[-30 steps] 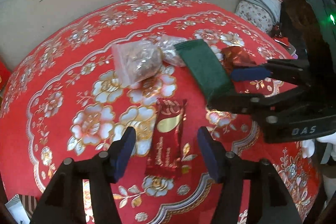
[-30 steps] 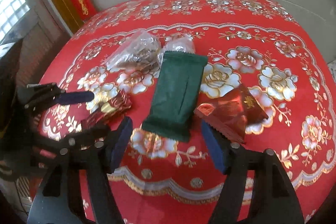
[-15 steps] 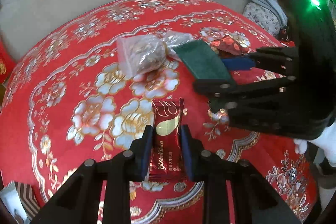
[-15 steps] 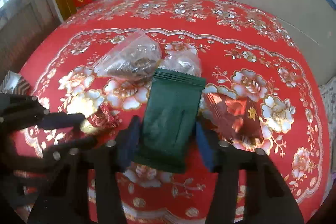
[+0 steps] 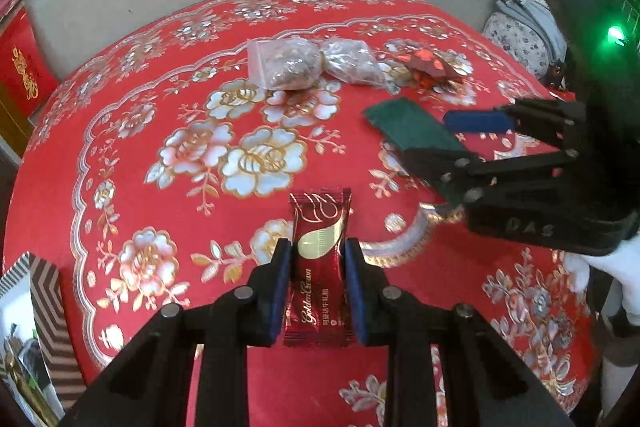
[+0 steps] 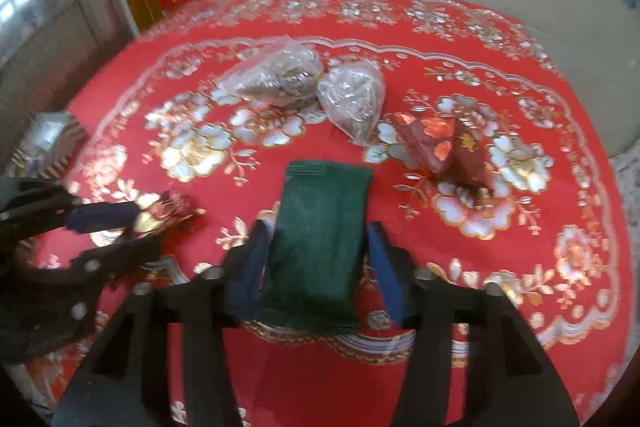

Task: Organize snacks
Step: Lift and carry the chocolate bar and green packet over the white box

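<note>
The left tool (image 5: 318,269) is sitting clamped on one red Golden Bean snack bar (image 5: 319,267), both blue pads pressing on the wrapper's long edges while the bar is lying near the front edge of the counter (image 5: 132,155), which is wearing a red floral cloth. The right tool (image 6: 318,259) is straddling one dark green snack packet (image 6: 320,239); its jaws are opening, and the packet is lying between them with the left pad just beside its edge and a small gap showing at the right pad. That green packet is sitting near the counter's front, just right of the red bar. Farther back, two clear plastic bags of snacks are resting side by side, the larger bag (image 5: 286,69) on the left and the smaller bag (image 5: 352,61) touching it on the right. One shiny red foil pack (image 5: 430,65) is lying just right of the smaller bag, apart from the green packet. A white-gloved hand (image 5: 604,267) is gripping the right tool's body at the edge of the left wrist view. One striped box (image 5: 36,303) is standing beside the counter's left edge.
</note>
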